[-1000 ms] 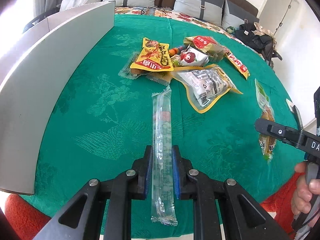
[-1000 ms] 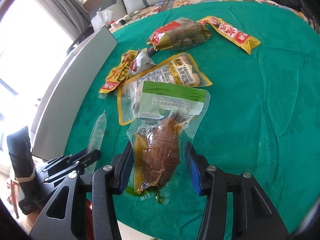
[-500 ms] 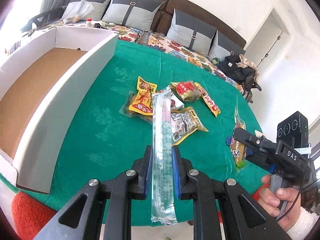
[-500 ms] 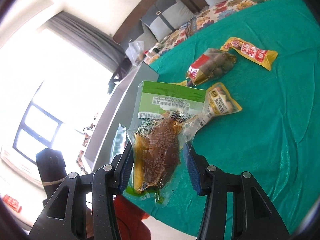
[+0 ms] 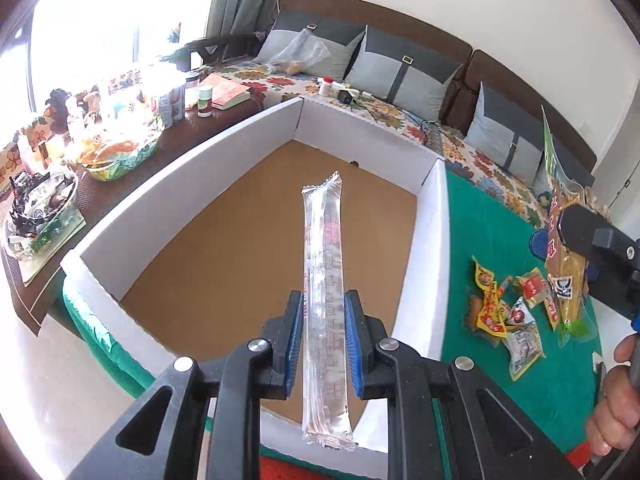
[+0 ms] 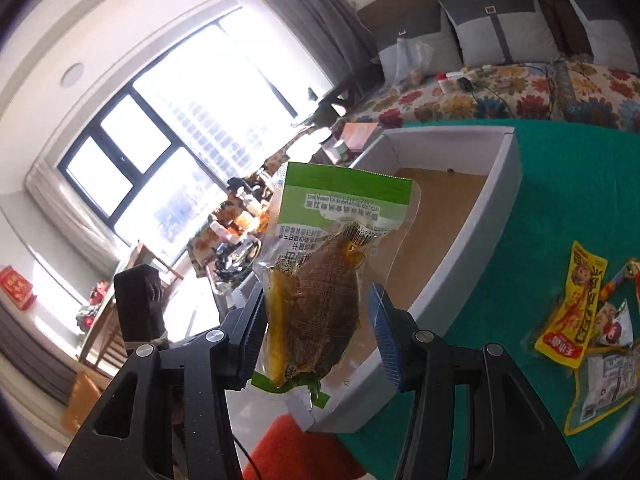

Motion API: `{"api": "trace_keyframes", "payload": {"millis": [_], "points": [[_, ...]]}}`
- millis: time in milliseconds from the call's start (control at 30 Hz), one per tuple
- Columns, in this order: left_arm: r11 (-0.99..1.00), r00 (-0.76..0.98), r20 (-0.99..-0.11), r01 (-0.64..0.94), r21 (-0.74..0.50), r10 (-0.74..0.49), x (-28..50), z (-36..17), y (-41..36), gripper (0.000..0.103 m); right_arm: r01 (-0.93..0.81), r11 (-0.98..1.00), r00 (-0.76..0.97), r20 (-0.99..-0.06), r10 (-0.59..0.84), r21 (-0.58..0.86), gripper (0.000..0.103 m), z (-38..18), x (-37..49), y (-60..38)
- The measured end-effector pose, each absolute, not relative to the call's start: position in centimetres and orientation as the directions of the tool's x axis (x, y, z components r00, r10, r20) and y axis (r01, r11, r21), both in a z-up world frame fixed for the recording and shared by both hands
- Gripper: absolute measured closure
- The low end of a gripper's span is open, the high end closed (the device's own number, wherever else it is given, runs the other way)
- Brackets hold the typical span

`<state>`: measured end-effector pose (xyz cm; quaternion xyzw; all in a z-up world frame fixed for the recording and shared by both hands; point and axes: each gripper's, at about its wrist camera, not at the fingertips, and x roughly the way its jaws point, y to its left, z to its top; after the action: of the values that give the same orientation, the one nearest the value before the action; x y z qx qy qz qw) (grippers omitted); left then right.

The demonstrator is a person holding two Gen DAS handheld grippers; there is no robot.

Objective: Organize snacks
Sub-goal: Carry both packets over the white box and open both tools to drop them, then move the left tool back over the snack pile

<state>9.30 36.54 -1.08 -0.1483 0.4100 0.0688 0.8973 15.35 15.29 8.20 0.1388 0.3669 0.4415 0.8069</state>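
My left gripper [image 5: 323,338] is shut on a long clear snack stick packet [image 5: 325,280] and holds it in the air over the near end of a white cardboard box with a brown floor [image 5: 224,248]. My right gripper [image 6: 318,330] is shut on a green-topped clear pouch with a brown egg-shaped snack [image 6: 320,280], held in the air by the box's near right wall [image 6: 460,280]. That pouch and gripper also show in the left wrist view [image 5: 564,264]. Several snack packets [image 5: 504,312] lie on the green tablecloth [image 5: 472,220].
A yellow packet [image 6: 572,312] and a clear peanut pouch [image 6: 604,380] lie on the cloth right of the box. A dark side table with jars and baskets [image 5: 100,140] stands left of the box. A sofa with grey cushions [image 5: 400,68] is behind.
Both grippers rose off the table with their packets and swung left. The box interior now lies under the left gripper; the snack pile has shifted to the right of both views.
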Motion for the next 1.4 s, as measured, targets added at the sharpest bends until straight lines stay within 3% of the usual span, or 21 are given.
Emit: {"api": "trace_keyframes", "payload": {"millis": [67,100,133,233,367,533,633,700,800,1133,1267,1400], "points": [[0.944,0.612,-0.787,-0.298,-0.139,0.077,9.3,-2.3,38.0,0.054,-0.591,0.598,0.316,-0.526,0.789,0.542,0.035,7.3,16.4,17.9],[0.941,0.61,-0.785,-0.316,-0.12,0.105,8.9,-2.6,38.3,0.033,-0.583,0.59,0.291,-0.535,0.793,0.558,0.032,6.8,16.5,18.2],[0.937,0.623,-0.772,-0.329,-0.113,0.126,8.4,-2.7,38.5,0.028,-0.568,0.592,0.28,-0.542,0.792,0.571,0.032,6.3,16.5,17.8],[0.934,0.664,-0.736,-0.333,-0.13,0.134,6.6,-2.5,38.3,0.028,-0.548,0.61,0.303,-0.544,0.783,0.573,0.031,4.9,16.0,14.5],[0.957,0.722,-0.683,-0.262,-0.124,0.109,6.2,-1.6,35.5,0.028,-0.5,0.724,0.387,-0.625,0.678,0.475,0.03,1.1,13.3,7.2],[0.991,0.749,-0.66,-0.121,-0.052,0.057,9.4,-0.9,29.7,0.027,-0.364,0.918,0.524,-0.781,0.34,0.156,0.03,-6.9,10.8,-4.7],[0.992,0.72,-0.683,-0.091,0.085,0.124,12.0,-2.5,26.4,0.027,-0.237,0.97,0.588,-0.788,0.185,0.052,0.03,-9.4,9.5,-12.1],[0.981,0.673,-0.717,-0.083,0.174,0.184,13.5,-3.9,24.7,0.025,-0.142,0.99,0.628,-0.771,0.11,0.025,0.03,-10.1,8.9,-16.3],[0.977,0.666,-0.717,-0.091,0.193,0.204,13.9,-3.6,23.1,0.026,-0.032,0.999,0.661,-0.75,0.036,0.02,0.03,-10.7,8.1,-20.7],[0.952,0.628,-0.734,-0.037,0.303,0.258,12.3,-5.4,18.5,0.025,0.1,0.993,0.674,-0.738,-0.02,0.065,0.026,-10.3,11.3,-24.1],[0.914,0.747,-0.554,-0.179,0.365,0.368,10.3,-2.1,17.2,0.024,0.101,0.993,0.632,-0.775,-0.011,0.068,0.026,-11.6,12.0,-24.5],[0.94,0.835,-0.452,-0.205,0.274,0.314,8.0,1.0,14.7,0.005,0.1,0.993,0.619,-0.785,-0.019,0.055,0.026,-11.8,12.1,-24.8]]}}
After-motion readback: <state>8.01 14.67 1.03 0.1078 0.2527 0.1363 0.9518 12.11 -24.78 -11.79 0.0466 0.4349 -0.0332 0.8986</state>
